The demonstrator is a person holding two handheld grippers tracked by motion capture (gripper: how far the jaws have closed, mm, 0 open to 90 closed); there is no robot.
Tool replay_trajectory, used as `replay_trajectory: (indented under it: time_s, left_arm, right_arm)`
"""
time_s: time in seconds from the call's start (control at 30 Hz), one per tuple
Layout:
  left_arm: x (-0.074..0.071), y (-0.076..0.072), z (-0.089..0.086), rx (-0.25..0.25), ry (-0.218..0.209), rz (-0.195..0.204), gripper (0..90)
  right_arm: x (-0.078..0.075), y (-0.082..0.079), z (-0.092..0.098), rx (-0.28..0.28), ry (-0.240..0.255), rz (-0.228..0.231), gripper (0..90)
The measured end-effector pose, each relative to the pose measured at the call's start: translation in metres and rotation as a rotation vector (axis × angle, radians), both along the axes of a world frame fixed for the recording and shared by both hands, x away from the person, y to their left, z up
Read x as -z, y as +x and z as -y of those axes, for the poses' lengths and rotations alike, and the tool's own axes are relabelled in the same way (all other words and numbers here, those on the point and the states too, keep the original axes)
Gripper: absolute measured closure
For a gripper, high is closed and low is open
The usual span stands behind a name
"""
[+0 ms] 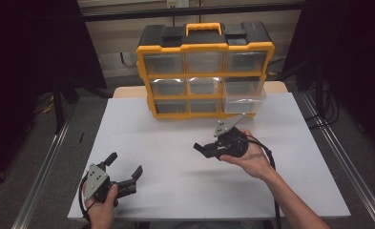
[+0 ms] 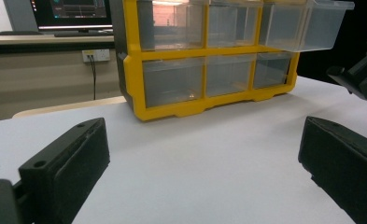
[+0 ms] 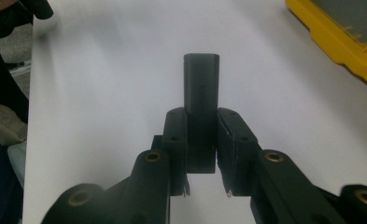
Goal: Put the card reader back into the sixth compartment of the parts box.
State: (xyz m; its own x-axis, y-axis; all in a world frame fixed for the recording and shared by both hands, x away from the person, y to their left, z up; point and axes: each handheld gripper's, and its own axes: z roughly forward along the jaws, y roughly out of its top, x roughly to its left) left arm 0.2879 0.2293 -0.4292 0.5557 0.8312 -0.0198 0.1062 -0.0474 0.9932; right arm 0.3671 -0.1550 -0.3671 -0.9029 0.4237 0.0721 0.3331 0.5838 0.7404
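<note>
The left gripper (image 1: 125,172) sits at the near left of the white counter (image 1: 175,157), its holding hand (image 1: 101,205) cut off by the bottom edge of the high view; its jaws stand wide apart with nothing between them, and in the left gripper view the two black pads (image 2: 69,168) frame bare counter. Farther in and to the right, the right gripper (image 1: 205,149) lies sideways in an upturned right hand (image 1: 252,160), pointing left, its grey plate (image 1: 228,125) on top. In the right gripper view its jaws are clamped on a small dark block (image 3: 201,100), rounded at the top, standing straight up between the pads; its lower end is hidden behind them and its make is hard to tell. At the far edge stands a yellow and black organizer (image 1: 205,71) with clear drawers in three rows; the lower right drawer (image 1: 244,101) is pulled partway out, and what the drawers hold cannot be made out
</note>
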Motion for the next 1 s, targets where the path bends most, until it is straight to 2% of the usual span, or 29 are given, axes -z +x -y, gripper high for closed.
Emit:
replay_trajectory:
  time_s: [0.3,0.6,1.0]
  left_arm:
    - [0.000,0.000,0.000,0.000,0.000,0.000,2.1]
    - [0.000,0.000,-0.001,-0.001,0.003,0.001,2.1]
    - [0.000,0.001,0.000,0.000,0.016,0.001,2.1]
  right_arm:
    - [-0.012,-0.002,0.008,0.003,0.034,0.025,73.9]
    - [-0.019,-0.005,0.010,0.005,0.048,0.039,73.9]
    - [-0.039,-0.005,0.020,0.025,0.075,0.082,73.9]
